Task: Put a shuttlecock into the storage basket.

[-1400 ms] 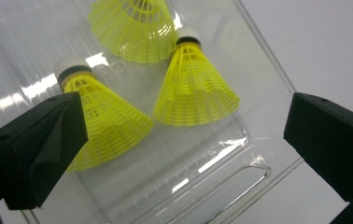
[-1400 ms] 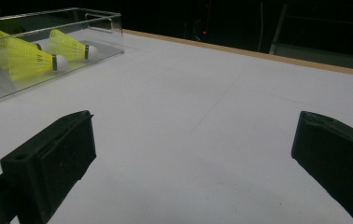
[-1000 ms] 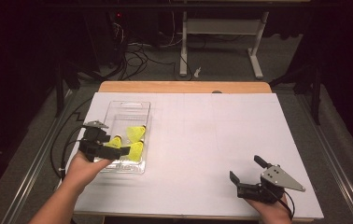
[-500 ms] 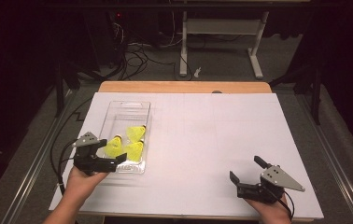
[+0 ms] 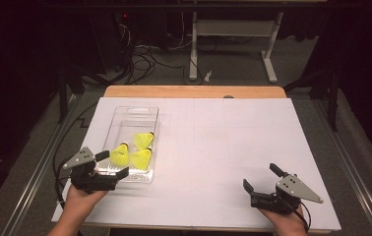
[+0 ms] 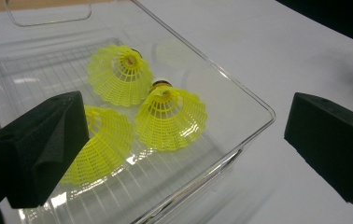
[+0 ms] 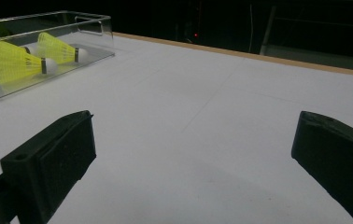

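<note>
A white-covered table (image 5: 213, 147) spans the high view, with a clear plastic tray (image 5: 130, 115) lying lengthwise toward its 9 o'clock side and three yellow shuttlecocks gathered at the tray's near end. Of these, one shuttlecock (image 5: 143, 139) sits toward 12 o'clock, a second (image 5: 120, 154) lies at 8 o'clock from it, and a third (image 5: 140, 158) rests at 6 o'clock, the three close together. The left gripper (image 5: 110, 164) hovers at the tray's near end, at about 7 o'clock on the table, its jaws spread wide and clasping nothing; one jaw stands over the tray's inside, the other outside its near corner, as the left gripper view shows across the shuttlecocks (image 6: 170, 119). The right gripper (image 5: 261, 178) rests low at about 5 o'clock on the table, well apart from the tray, its jaws likewise wide apart and empty above bare white surface, with the tray (image 7: 95, 28) seen at its 10 o'clock in the right gripper view
</note>
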Tool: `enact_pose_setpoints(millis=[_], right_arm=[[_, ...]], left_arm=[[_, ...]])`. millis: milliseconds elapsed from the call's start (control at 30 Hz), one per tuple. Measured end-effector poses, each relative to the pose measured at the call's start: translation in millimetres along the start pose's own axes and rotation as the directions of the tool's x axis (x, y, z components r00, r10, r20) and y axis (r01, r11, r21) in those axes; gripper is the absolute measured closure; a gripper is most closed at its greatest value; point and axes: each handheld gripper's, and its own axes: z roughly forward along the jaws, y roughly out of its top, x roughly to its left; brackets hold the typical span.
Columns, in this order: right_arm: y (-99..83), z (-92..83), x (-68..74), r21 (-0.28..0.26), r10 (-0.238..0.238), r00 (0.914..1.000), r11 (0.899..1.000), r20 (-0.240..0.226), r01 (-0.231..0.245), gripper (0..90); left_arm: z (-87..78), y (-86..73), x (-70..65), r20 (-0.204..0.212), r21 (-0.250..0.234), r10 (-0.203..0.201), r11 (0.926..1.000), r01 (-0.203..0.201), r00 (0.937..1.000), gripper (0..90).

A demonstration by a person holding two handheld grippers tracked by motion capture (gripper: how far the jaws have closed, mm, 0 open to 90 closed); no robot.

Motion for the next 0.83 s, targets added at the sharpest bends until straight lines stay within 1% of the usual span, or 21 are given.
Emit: enact_pose_setpoints(millis=[33, 100, 133, 267, 333, 433, 567, 667, 833], right_arm=[[-0.2, -0.3, -0.1, 0.0, 0.001, 1.0, 1.0, 0.003, -0.001, 0.2], [-0.5, -0.3, 0.6, -0.001, 0.001, 1.0, 1.0, 0.008, -0.001, 0.2], [-0.5, -0.2, 1.6, 0.001, 0.003, 1.0, 1.0, 0.008, -0.003, 0.2], [-0.3, 0.3, 3.7, 0.003, -0.005, 0.9999, 1.0, 0.01, 0.005, 0.2], [0.0, -0.4, 3.9, 0.002, -0.006, 0.9999, 1.0, 0.011, 0.006, 0.2], [-0.3, -1.8, 3.5, -0.001, -0.004, 0.9999, 1.0, 0.012, 0.004, 0.2], [-0.6, -3.0, 2.8, -0.005, -0.008, 0.9999, 1.0, 0.008, 0.008, 0.2], [-0.3, -4.0, 2.6, -0.008, -0.009, 0.9999, 1.0, 0.006, 0.009, 0.2], [-0.1, -4.7, 1.5, -0.014, -0.013, 0.9999, 1.0, 0.003, 0.013, 0.2]], left_arm=[[-1.6, -0.4, 0.4, 0.002, -0.005, 0.001, 1.0, -0.001, 1.0, 0.4], [-3.9, -1.9, 1.4, 0.02, -0.016, -0.009, 0.9998, 0.009, 0.9998, 0.4], [-4.0, -3.0, 1.2, 0.02, -0.017, -0.007, 0.9998, 0.008, 0.9998, 0.4], [-0.9, -9.0, -2.9, 0.02, 0.002, 0.029, 0.9996, -0.029, 0.9994, 0.3], [0.2, -9.7, -4.5, 0.023, 0.001, 0.051, 0.9987, -0.051, 0.9984, 0.2], [-0.6, -10.6, -4.6, 0.023, -0.017, 0.033, 0.9993, -0.033, 0.9992, 0.1], [-2.2, -10.9, -5.2, 0.006, -0.043, 0.034, 0.9985, -0.034, 0.9994, 0.1], [-3.2, -11.4, -4.8, 0.008, -0.056, 0.028, 0.9981, -0.027, 0.9996, 0.1], [-2.0, -11.7, -6.7, 0.012, -0.05, 0.036, 0.9982, -0.035, 0.9993, 0.1]])
